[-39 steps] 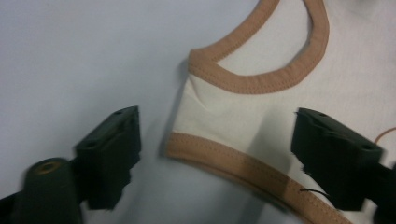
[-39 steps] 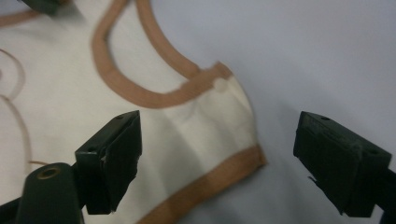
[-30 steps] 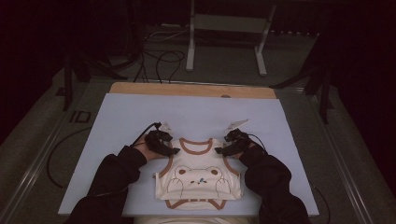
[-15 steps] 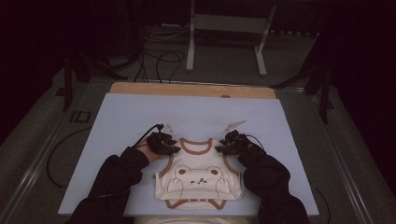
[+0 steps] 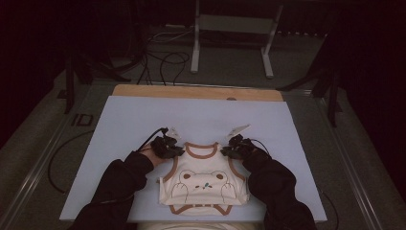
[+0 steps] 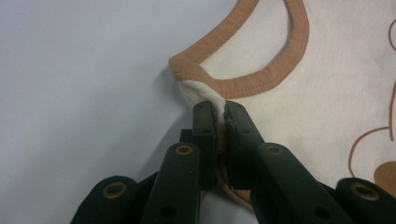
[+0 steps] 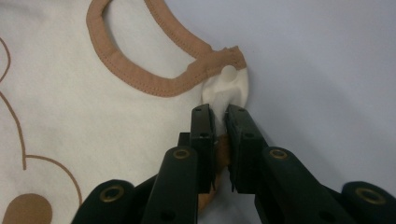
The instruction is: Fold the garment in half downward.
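Garment: a small cream sleeveless top [image 5: 205, 184] with brown trim and a bear print is lying flat on the pale blue table cover [image 5: 124, 120], hem toward the person, neck opening pointing away.

Left gripper [image 6: 220, 112]: its jaws have just been closing and are now pinching a fold of cream cloth at the top's left shoulder strap [image 6: 196, 91]; the strap is bunching up just ahead of the jaw tips, and the brown-edged neck opening [image 6: 261, 77] is curving off ahead and to the right of them.

Right gripper [image 7: 220, 114]: its jaws have likewise just been closing and are clamping the other shoulder strap [image 7: 224, 86]; the cloth is puckering directly in front of the tips, with the neck trim running ahead and to the left.

Body of the top: it is lying behind and inward of both pairs of jaws, toward the person, so each gripper is holding only the far corner.

Axis: the garment's long axis is running from the jaws back toward the person; the line between the two grips is crossing it at the shoulders.

Nearer hand: neither; each hand is sitting at its own shoulder, evenly spaced either side of the neck.

Likely next move: judging by the twin grip, lifting or drawing the shoulders together.
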